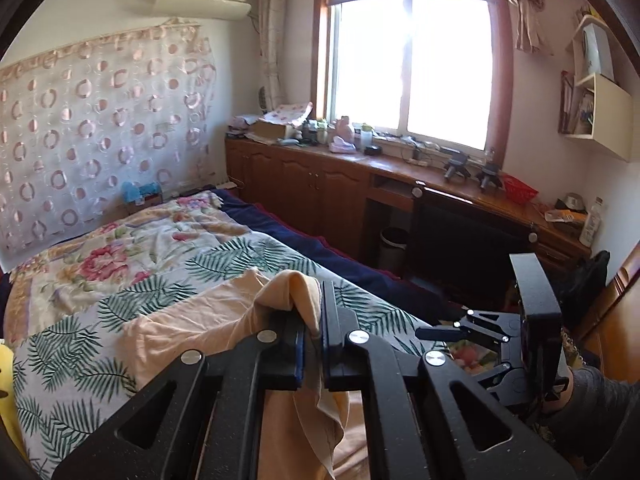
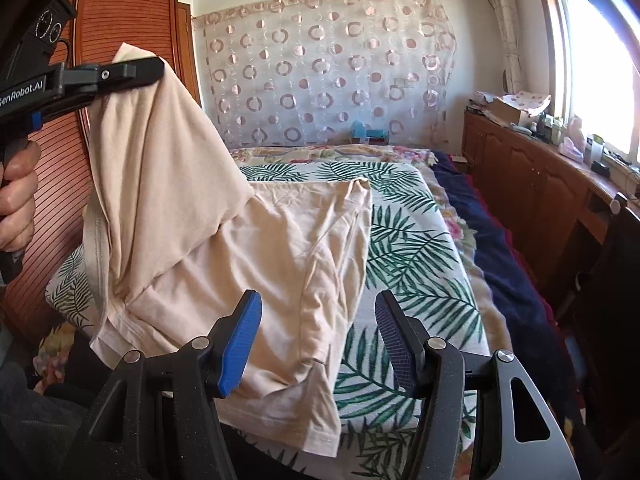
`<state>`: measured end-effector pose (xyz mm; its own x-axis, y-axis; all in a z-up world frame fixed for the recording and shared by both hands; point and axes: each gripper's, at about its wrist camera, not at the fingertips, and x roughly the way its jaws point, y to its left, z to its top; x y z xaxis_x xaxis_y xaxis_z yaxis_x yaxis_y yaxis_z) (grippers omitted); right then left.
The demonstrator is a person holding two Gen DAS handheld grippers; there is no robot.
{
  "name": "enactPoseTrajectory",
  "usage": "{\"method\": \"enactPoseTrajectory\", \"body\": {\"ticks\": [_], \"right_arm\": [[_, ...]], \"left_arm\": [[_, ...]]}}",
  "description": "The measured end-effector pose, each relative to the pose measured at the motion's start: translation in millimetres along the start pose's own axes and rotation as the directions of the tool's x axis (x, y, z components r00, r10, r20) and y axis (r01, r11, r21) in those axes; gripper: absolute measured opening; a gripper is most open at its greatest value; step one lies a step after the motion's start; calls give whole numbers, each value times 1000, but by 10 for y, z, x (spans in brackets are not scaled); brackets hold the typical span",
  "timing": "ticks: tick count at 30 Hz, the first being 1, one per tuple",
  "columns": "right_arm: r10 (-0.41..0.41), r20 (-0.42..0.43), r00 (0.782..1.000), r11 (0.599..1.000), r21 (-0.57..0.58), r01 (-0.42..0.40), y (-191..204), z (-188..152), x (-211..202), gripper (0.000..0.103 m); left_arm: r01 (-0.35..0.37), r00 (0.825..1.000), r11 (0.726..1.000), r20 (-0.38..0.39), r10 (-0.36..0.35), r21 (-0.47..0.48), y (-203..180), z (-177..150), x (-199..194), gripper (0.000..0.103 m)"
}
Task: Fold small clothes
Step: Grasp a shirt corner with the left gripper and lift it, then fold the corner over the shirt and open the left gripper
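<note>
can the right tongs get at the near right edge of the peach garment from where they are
Probably yes. The right tongs are open with nothing between the pads, and the peach garment lies flat on the leaf-print sheet just ahead, its edge between the fingers. The left tongs hold the other side, lifted, well clear.

One peach garment (image 2: 256,248), two hand-held grippers (image 1: 314,344) (image 2: 316,344), one leaf-print bedsheet (image 2: 416,264), one window (image 1: 408,68).

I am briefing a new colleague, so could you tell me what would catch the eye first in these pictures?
The peach garment stands out: the left claw, shut on one corner, lifts it high at the left while the rest lies on the palm-leaf sheet. The right claw hangs open at its near edge.
</note>
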<state>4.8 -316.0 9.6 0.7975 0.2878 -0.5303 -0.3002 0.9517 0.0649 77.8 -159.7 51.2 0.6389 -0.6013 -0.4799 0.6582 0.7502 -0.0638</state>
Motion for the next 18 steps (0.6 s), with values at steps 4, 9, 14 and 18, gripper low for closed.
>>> {"method": "enactPoseTrajectory", "body": {"ticks": [4, 9, 14, 18], "right_arm": [[-7, 2, 1000, 1000, 18, 7, -55, -27, 4, 61], [-14, -15, 1000, 1000, 22, 14, -88, -54, 58, 61], [-13, -11, 1000, 1000, 17, 13, -102, -13, 25, 61], [-2, -10, 1000, 1000, 9, 2, -82, 24, 58, 61]], "left_arm": [[12, 997, 1000, -71, -11, 7, -29, -88, 155, 7], [28, 994, 999, -102, -30, -19, 58, -249, 157, 43], [4, 994, 998, -112, -10, -58, 204, -413, 60, 65], [14, 990, 998, -138, -22, -62, 247, -543, -17, 82]]}}
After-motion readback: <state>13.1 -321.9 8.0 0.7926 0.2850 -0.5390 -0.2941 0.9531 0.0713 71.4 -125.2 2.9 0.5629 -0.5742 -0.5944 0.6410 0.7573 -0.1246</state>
